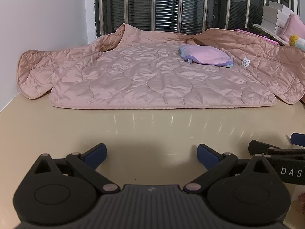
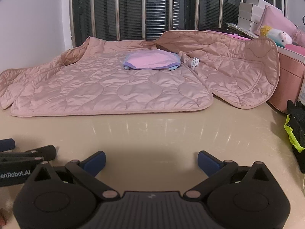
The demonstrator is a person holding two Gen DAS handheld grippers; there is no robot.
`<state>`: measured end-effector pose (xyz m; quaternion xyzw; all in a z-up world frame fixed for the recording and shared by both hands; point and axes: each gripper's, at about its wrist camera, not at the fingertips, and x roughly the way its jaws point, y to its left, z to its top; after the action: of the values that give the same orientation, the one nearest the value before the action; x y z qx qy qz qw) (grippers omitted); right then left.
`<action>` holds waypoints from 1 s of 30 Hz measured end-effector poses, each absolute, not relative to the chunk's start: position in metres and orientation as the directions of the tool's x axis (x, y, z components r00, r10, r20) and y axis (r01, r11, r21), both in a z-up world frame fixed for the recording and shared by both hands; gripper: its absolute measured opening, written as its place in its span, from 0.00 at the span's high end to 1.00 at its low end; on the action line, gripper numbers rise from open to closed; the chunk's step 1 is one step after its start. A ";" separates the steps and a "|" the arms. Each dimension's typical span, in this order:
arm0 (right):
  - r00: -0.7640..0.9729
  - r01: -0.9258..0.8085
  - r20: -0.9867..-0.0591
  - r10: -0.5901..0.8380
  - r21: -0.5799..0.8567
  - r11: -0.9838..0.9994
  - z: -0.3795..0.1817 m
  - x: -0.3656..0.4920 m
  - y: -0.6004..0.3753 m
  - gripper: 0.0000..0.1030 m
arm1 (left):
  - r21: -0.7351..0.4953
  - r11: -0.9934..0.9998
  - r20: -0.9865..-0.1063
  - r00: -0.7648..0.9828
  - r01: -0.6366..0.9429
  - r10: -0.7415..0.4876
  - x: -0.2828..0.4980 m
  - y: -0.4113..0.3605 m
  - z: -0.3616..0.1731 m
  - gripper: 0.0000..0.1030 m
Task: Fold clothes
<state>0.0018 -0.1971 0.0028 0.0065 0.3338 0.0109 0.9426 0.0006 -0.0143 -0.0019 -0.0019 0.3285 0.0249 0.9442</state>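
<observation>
A pink quilted jacket (image 1: 148,76) is spread open, lining up, across the far half of the surface (image 1: 152,126), its two front panels thrown outward, which suggests it has been laid out ready for folding. A small folded lilac cloth (image 1: 205,57) rests on the lining near the collar end and would have to be lifted off before the panels can be brought inward. The right panel (image 2: 238,72) is draped up against a pink box (image 2: 289,80), so it is propped rather than flat. The left tool (image 1: 151,155) and the right tool (image 2: 151,161) are held side by side over the bare near edge, well apart from the jacket, both with jaws spread wide and nothing between them. Behind, a barred window (image 1: 171,3) is seen; to the right, stacked white boxes (image 2: 249,13) and a plush toy (image 2: 276,34) crowd the jacket's edge.
</observation>
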 end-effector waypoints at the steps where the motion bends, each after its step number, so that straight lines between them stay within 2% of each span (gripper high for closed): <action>1: 0.777 -0.016 -0.629 0.025 0.019 1.000 0.003 0.002 -0.197 0.00 | 0.013 0.999 -0.620 0.783 -0.049 0.046 0.000 -0.014 -0.002 0.01; 30: 0.779 -0.029 -0.626 0.034 0.018 0.999 0.001 0.002 -0.198 0.00 | 0.011 0.999 -0.625 0.779 -0.050 0.046 0.000 -0.015 -0.001 0.01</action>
<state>0.0022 -0.1981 0.0014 0.0039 0.3318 0.0167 0.9432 0.0004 -0.0148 -0.0012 -0.0029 0.3311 0.0255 0.9432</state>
